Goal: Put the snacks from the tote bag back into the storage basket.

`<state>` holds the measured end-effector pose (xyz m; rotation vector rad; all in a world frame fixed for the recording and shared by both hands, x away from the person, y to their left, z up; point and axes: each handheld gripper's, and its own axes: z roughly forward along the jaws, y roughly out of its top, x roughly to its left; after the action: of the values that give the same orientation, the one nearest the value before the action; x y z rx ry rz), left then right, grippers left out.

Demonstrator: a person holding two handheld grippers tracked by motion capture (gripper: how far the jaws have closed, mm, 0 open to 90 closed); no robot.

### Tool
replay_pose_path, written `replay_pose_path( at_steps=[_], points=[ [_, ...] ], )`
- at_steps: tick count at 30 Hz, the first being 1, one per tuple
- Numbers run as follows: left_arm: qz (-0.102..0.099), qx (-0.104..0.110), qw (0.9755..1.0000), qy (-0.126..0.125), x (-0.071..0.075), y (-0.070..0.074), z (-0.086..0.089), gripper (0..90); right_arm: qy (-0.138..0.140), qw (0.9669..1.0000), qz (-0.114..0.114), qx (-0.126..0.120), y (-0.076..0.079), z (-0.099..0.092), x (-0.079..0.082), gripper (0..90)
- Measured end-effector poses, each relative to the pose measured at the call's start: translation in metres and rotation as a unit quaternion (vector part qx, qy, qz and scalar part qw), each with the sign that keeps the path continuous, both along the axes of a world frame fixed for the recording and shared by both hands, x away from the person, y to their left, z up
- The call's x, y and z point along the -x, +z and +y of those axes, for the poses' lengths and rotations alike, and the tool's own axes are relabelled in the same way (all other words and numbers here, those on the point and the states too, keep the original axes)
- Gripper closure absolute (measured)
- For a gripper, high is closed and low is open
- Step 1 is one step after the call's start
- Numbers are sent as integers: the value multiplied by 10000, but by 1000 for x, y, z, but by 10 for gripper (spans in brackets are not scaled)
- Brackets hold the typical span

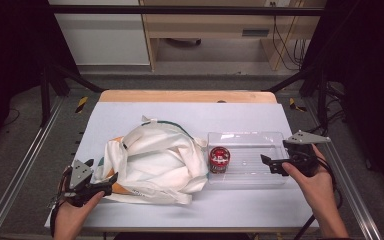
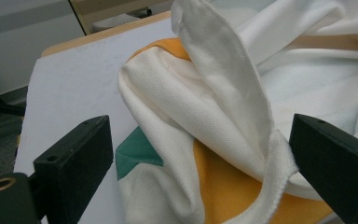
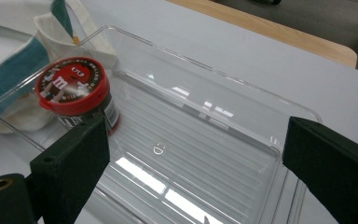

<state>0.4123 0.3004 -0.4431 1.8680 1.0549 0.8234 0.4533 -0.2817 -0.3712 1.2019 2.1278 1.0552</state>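
This looks like a lab set up for recording, not a home. The bench [image 1: 130,112] is a plain pale board with a bare wooden edge, standing inside a frame of black metal struts [image 1: 55,75] and aluminium rails [image 1: 10,180]. Beyond the fingers, at the far side, stand light wooden cabinets [image 1: 205,25], with loose black cables [image 1: 285,45] hanging down to a grey carpeted floor [image 1: 205,80]. Yellow-and-black hazard tape [image 1: 81,104] marks the floor beside the frame.

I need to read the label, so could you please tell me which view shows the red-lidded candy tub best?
The right gripper view: the candy tub sits close, lid print legible. The high view shows it small inside the clear tray.
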Motion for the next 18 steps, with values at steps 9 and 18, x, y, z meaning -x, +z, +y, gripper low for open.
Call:
replay_pose_path(
  at_steps=[9, 18],
  points=[
    [14, -8, 10000, 9, 0, -1, 0, 63, -182, 9998, -79, -66, -16, -2, 8, 78],
    [22, 0, 10000, 3, 0, -1, 0, 62, -355, 9989, -217, -221, -34, -2, 15, 78]
  ],
)
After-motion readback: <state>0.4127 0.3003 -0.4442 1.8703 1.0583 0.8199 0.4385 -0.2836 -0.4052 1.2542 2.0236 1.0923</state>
